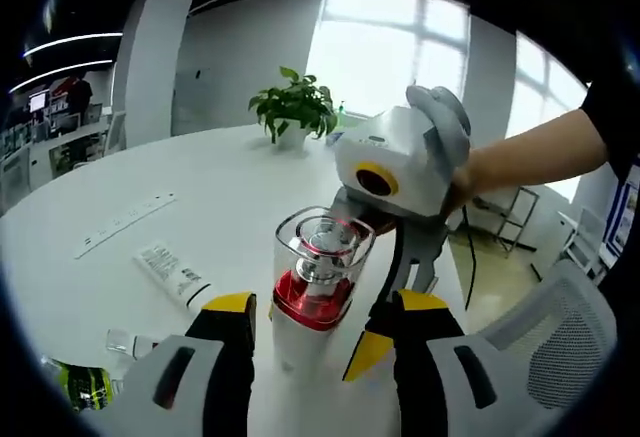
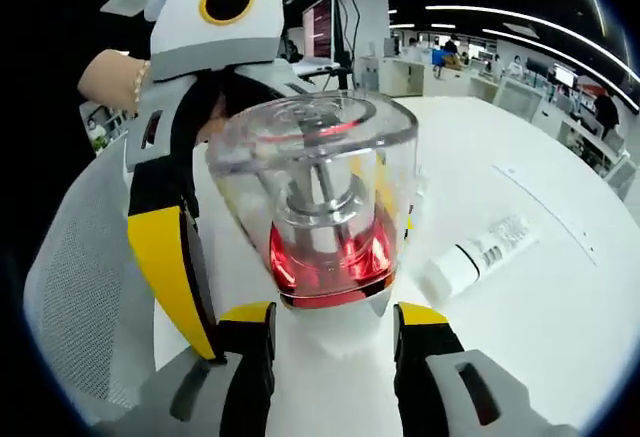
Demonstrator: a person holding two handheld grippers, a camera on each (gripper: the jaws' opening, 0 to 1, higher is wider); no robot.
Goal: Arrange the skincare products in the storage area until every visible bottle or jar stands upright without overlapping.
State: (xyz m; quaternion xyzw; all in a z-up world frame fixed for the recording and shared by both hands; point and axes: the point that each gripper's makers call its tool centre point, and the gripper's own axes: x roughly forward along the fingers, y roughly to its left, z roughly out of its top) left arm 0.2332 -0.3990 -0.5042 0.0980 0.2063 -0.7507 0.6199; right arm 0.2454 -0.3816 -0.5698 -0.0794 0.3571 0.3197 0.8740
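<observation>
A pump bottle point(image 1: 312, 282) with a clear cap, a red collar and a white body stands upright on the white round table point(image 1: 220, 182). My left gripper point(image 1: 325, 307) is open, its jaws wide on either side of the bottle. From the far side, the right gripper's yellow finger point(image 1: 366, 357) comes in beside the bottle. In the right gripper view, my right gripper point(image 2: 335, 319) is shut on the bottle's white body point(image 2: 335, 332). The left gripper's yellow finger point(image 2: 175, 267) stands just left of it. A white tube point(image 1: 172, 275) point(image 2: 480, 255) lies flat nearby.
A white power strip point(image 1: 125, 224) point(image 2: 545, 207) lies further out on the table. A potted plant point(image 1: 293, 107) stands at the far edge. A small clear jar point(image 1: 125, 342) and a green packet point(image 1: 78, 384) sit close at left. A grey mesh chair point(image 1: 560, 337) point(image 2: 90, 257) stands beside the table.
</observation>
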